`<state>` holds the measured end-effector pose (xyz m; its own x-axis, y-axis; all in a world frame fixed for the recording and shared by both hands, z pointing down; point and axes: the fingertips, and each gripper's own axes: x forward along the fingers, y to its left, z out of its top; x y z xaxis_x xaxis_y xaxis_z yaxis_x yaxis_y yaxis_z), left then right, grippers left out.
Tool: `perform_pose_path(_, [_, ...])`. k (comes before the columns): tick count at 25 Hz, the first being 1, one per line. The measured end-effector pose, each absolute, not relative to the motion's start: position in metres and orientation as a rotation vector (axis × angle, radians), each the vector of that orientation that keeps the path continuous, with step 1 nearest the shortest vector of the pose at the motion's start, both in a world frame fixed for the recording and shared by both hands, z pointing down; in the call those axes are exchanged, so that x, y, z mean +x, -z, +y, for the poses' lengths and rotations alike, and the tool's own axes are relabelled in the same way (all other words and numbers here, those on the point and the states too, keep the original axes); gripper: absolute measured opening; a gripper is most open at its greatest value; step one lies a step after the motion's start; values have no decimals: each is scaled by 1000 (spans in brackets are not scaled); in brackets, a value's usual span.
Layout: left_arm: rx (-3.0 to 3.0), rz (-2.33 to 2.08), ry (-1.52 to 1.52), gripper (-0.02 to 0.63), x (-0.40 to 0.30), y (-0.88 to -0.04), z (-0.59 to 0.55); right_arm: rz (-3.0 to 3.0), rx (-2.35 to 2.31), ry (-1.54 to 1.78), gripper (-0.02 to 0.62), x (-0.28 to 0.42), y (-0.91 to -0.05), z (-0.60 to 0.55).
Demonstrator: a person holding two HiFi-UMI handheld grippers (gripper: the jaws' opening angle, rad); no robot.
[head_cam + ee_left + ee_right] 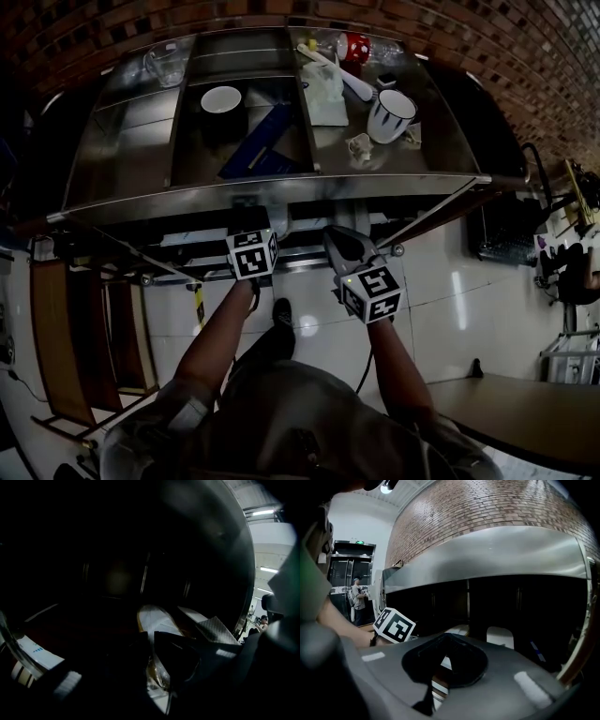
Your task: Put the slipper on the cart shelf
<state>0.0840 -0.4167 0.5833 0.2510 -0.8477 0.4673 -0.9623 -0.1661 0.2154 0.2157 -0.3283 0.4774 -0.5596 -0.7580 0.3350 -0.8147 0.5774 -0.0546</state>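
Observation:
In the head view I stand at a steel cart (281, 190), both grippers reaching under its top. My right gripper (361, 272) is shut on a grey slipper (346, 246) that points toward the cart. In the right gripper view this grey slipper (497, 667), with its dark opening, hides the jaws. My left gripper (151, 637) has its dark jaws almost together on the near end of a pale slipper (152, 619), which lies along the dim lower shelf (84, 625). The grey slipper (214, 630) shows to its right.
The cart's top carries a white mug (391, 114), a white bowl (221, 98), a blue flat thing (258, 141), a glass jug (164, 66) and a pale bag (326, 94). A brick wall (525, 56) stands behind. A wooden rack (56, 347) is left, a table (511, 403) right.

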Motion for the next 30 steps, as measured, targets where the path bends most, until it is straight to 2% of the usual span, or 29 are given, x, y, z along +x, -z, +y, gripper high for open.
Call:
perform_pose_path(5, [2115, -1602, -310, 166, 86, -575, -413, -2543, 1334, -279, 0, 222, -468, -320])
perform_pose_path(6, [2128, -1599, -296, 172, 86, -571, -410, -2547, 1339, -278, 0, 222, -467, -318])
perform_pose_path(13, [2206, -1572, -234, 171, 80, -533, -374, -2609, 1354, -248, 0, 215, -448, -294])
perform_pose_path(15, [2245, -1531, -220, 121, 82, -518, -354, -2627, 1365, -237, 0, 215, -441, -285])
perform_pose_path(18, [2313, -1493, -198, 91, 85, -494, -326, -2664, 1374, -217, 0, 211, -430, -274])
perform_pose_path(30, [2506, -1426, -124, 44, 87, -413, -249, -2787, 1313, -170, 0, 187, -393, -238])
